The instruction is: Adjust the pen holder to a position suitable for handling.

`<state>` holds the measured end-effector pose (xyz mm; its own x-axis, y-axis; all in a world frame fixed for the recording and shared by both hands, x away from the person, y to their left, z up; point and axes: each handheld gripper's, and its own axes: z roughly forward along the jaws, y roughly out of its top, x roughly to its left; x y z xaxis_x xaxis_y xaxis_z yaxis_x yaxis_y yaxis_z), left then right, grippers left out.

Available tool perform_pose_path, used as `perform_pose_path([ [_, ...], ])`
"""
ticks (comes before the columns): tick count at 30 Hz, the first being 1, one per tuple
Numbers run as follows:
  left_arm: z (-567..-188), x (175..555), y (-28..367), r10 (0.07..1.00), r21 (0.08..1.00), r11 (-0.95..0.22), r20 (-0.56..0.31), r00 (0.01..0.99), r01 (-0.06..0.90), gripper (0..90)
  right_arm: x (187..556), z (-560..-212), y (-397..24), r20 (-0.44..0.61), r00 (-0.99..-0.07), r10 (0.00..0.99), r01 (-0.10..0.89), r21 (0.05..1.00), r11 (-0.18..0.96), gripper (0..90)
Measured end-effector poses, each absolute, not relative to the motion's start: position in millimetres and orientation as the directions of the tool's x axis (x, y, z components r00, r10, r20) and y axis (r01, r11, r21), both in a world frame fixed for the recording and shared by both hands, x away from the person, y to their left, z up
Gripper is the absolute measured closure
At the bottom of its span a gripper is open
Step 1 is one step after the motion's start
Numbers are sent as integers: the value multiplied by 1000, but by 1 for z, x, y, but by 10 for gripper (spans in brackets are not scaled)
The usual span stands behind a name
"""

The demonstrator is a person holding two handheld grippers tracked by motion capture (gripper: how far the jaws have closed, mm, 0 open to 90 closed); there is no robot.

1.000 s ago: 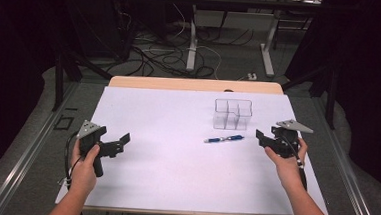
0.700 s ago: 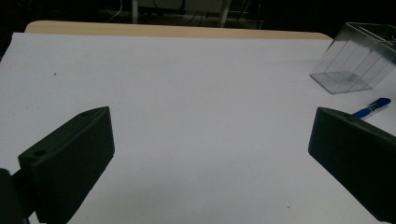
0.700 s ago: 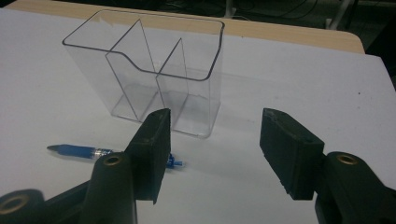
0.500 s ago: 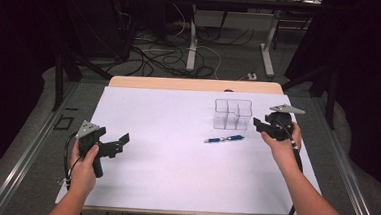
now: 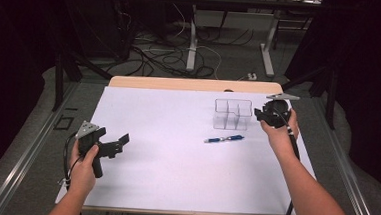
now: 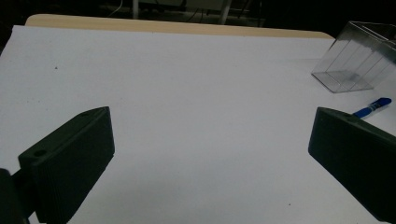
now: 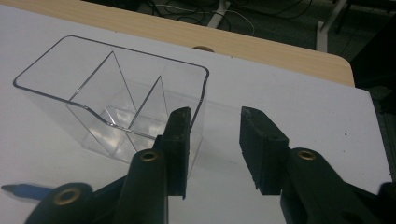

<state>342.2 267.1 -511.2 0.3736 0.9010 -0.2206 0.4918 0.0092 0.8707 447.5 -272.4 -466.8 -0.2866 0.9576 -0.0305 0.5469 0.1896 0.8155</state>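
A clear plastic organizer with dividers stands at the table's far right. In the right gripper view the organizer is empty. A blue pen lies flat just in front of it. My right gripper hovers at the organizer's right end, open. Its jaws stand a small gap apart; the left one overlaps the organizer's right wall, and I cannot tell whether it touches. My left gripper is at the near left, wide open, empty, and pointing toward the organizer and the pen.
A white sheet covers most of the wooden table, whose bare edge shows at the far side. Beyond it are dark floor, cables and desk legs. The pen's blue end lies left of the right jaws.
My right gripper has moved away from the person and a little left, from beside the pen up to the organizer's right end. The left gripper has stayed still.
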Motion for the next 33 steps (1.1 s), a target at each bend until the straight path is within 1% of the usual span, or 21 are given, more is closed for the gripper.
perform_pose_path([
  [4,-512,342,268,902,870,6,-218,373,493,1,457,-466,-273,-32,-266,964,560,808,181,706],
  [9,-512,343,268,902,871,8,-218,372,492,2,463,-468,-275,-32,-260,965,567,804,179,750],
  [11,-512,343,268,902,871,8,-219,371,492,1,467,-470,-278,-26,-253,967,567,806,170,796],
  [12,-512,343,269,903,871,8,-218,371,492,1,467,-470,-278,-26,-253,967,567,806,170,796],
  [14,-512,343,269,902,870,9,-219,371,493,1,471,-473,-279,-26,-253,967,568,805,170,837],
  [16,-513,343,269,903,870,6,-217,371,493,1,473,-474,-279,-28,-256,966,568,804,174,850],
  [17,-513,343,269,903,870,6,-217,371,494,1,474,-475,-280,-21,-259,966,572,802,171,883],
  [23,-513,342,269,904,868,8,-219,366,497,1,480,-480,-284,7,-248,969,584,799,143,900],
  [26,-513,342,269,904,866,8,-220,366,500,1,483,-485,-286,20,-264,964,584,799,143,900],
  [30,-513,342,269,904,866,6,-218,368,500,1,488,-490,-285,40,-263,964,591,796,129,900],
  [33,-513,342,269,904,865,7,-220,366,501,2,489,-493,-284,37,-279,960,592,794,141,900],
])
